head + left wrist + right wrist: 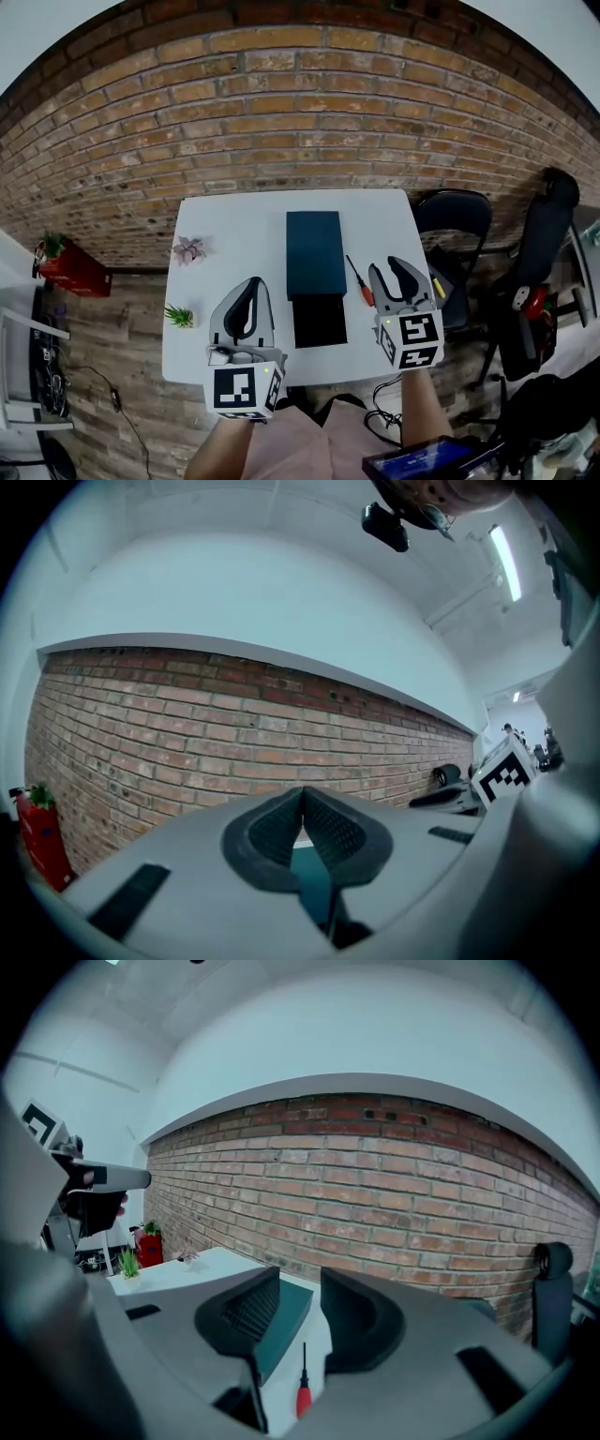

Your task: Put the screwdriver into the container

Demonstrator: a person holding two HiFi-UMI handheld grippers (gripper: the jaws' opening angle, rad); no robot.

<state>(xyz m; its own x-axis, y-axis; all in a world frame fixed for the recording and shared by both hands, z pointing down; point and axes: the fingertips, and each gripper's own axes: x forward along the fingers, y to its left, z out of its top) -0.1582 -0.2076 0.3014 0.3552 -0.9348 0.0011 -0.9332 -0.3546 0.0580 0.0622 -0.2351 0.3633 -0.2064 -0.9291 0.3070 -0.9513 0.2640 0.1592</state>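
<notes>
On white worktop (234,225), against brick wall (300,112): dark teal container (315,253) at centre, long axis near-to-far, w/ black section at near end. Screwdriver (360,281) flat on worktop just right of container, not touching it. Red handle toward near side, thin shaft pointing far and slightly left. Not in container.

Right gripper (391,272) hovering over near-right part of worktop, just right of screwdriver handle. Fingers well apart, nothing gripped. In right gripper view: right gripper (300,1283) aimed toward wall. Screwdriver (303,1387) visible low in gap betw. fingers but lying on worktop below, untouched. Container (286,1321) partly behind left finger.

Left gripper (253,283) over near-left part of worktop, left of container's black end. Fingers closed tip to tip, empty. In left gripper view: left gripper (303,794) tips meeting in a point, sliver of teal container (314,878) showing below them.

Far-left on worktop: small pinkish succulent (189,249). Nearer, at left edge: small green plant (178,316). Beyond worktop's right edge: dark chair (455,220).
</notes>
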